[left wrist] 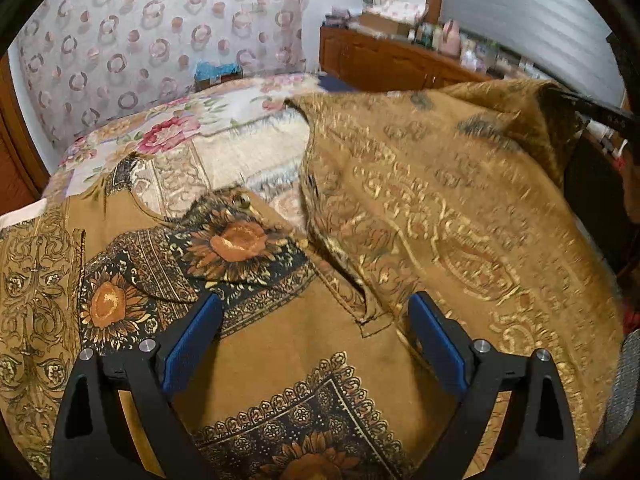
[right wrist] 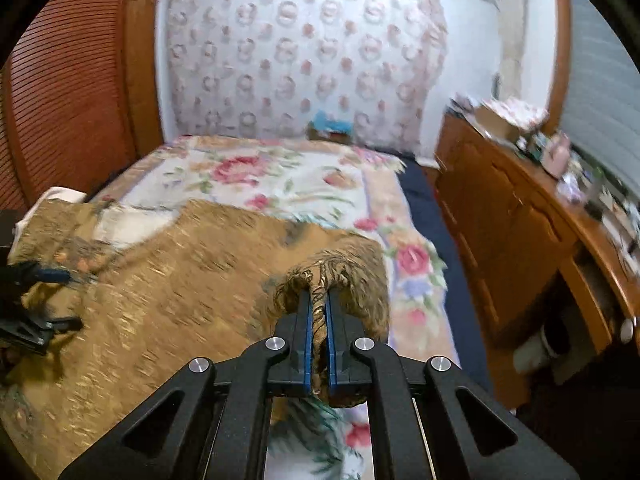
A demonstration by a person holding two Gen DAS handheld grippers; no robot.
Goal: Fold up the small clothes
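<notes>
A brown and gold patterned garment [left wrist: 280,344] with sunflower prints lies on the bed. My left gripper [left wrist: 314,312] is open just above its flat part, with the blue pads apart and nothing between them. My right gripper [right wrist: 318,300] is shut on a bunched edge of the same garment [right wrist: 160,280] and holds it lifted. In the left wrist view the lifted part [left wrist: 460,208] hangs as a big fold to the right, with the right gripper [left wrist: 600,114] at its top corner. The left gripper [right wrist: 36,300] shows at the left edge of the right wrist view.
A floral bedspread [right wrist: 260,176] covers the bed beyond the garment. A wooden dresser [right wrist: 520,220] with many small items stands at the right. A patterned curtain [right wrist: 304,52] hangs behind the bed. A wooden slatted door [right wrist: 68,92] is at the left.
</notes>
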